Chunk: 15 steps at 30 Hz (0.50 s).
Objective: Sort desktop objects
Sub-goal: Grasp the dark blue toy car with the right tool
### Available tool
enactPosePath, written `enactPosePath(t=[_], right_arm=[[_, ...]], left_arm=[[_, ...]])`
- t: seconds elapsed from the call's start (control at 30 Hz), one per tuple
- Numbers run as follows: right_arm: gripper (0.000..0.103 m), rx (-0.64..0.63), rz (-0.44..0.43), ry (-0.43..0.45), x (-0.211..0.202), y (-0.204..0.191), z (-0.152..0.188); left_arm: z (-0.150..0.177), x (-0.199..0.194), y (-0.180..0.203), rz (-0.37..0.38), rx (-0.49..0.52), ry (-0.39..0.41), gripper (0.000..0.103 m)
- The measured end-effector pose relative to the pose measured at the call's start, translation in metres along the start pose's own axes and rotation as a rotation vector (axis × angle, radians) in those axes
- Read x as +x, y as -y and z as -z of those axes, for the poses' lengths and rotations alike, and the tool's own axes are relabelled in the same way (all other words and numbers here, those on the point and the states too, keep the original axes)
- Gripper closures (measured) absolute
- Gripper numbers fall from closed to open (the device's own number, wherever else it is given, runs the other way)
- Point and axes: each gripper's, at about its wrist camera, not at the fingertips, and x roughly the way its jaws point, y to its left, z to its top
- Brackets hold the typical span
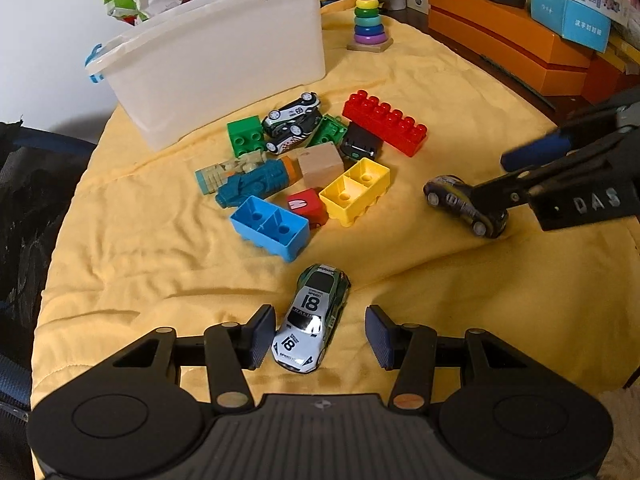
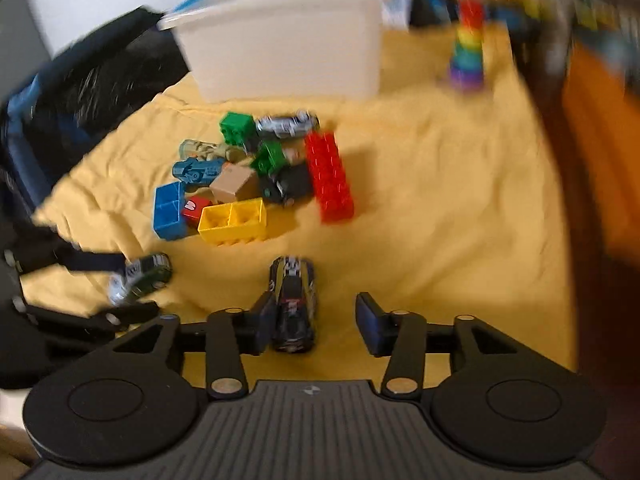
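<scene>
A white and green toy car numbered 18 (image 1: pixel 314 316) lies on the yellow cloth between the open fingers of my left gripper (image 1: pixel 320 334), against the left pad. It also shows in the right wrist view (image 2: pixel 140 278). A dark toy car (image 2: pixel 294 306) lies between the open fingers of my right gripper (image 2: pixel 316 324), against the left pad; it also shows in the left wrist view (image 1: pixel 464 204). A pile of bricks and cars lies behind: red brick (image 1: pixel 384 122), yellow brick (image 1: pixel 356 190), blue brick (image 1: pixel 272 226), green brick (image 1: pixel 245 136).
A white plastic bin (image 1: pixel 224 56) stands at the back left of the yellow cloth (image 1: pixel 140 260). A rainbow ring stacker (image 1: pixel 368 16) stands behind. Orange boxes (image 1: pixel 508 52) line the right edge. A dark bag (image 1: pixel 24 184) sits left.
</scene>
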Motion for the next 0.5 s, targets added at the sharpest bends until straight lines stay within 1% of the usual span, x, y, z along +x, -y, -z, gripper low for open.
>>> enactPosePath(t=[0.03, 0.1, 0.17, 0.23, 0.3, 0.33, 0.37, 0.4, 0.5], right_arm=[[0.05, -0.043, 0.002, 0.014, -0.002, -0.005, 0.0], [0.048, -0.085, -0.002, 0.017, 0.002, -0.011, 0.002], [0.048, -0.096, -0.002, 0.014, 0.01, -0.016, 0.003], [0.048, -0.103, -0.005, -0.01, 0.021, -0.016, 0.007], [0.048, -0.102, -0.011, -0.016, 0.028, -0.013, 0.013], [0.051, -0.101, -0.018, -0.002, 0.028, -0.012, 0.015], [0.058, -0.101, -0.028, 0.005, 0.028, -0.012, 0.016], [0.07, -0.1, -0.032, 0.008, 0.026, -0.011, 0.016], [0.07, -0.095, -0.034, -0.004, 0.024, -0.012, 0.013]], left_arm=[[0.0, 0.0, -0.001, -0.004, -0.006, 0.007, 0.05], [-0.001, 0.0, -0.003, -0.002, -0.023, 0.008, 0.05], [0.001, 0.006, -0.003, 0.007, -0.022, -0.006, 0.051], [0.004, 0.008, -0.002, 0.013, -0.02, 0.005, 0.051], [0.004, 0.008, -0.003, 0.023, -0.019, 0.017, 0.056], [0.006, 0.007, -0.003, 0.031, -0.02, 0.03, 0.067], [0.006, 0.007, -0.003, 0.038, -0.022, 0.033, 0.068], [0.006, 0.007, -0.003, 0.044, -0.024, 0.033, 0.068], [0.004, 0.004, -0.006, 0.076, -0.045, 0.027, 0.07]])
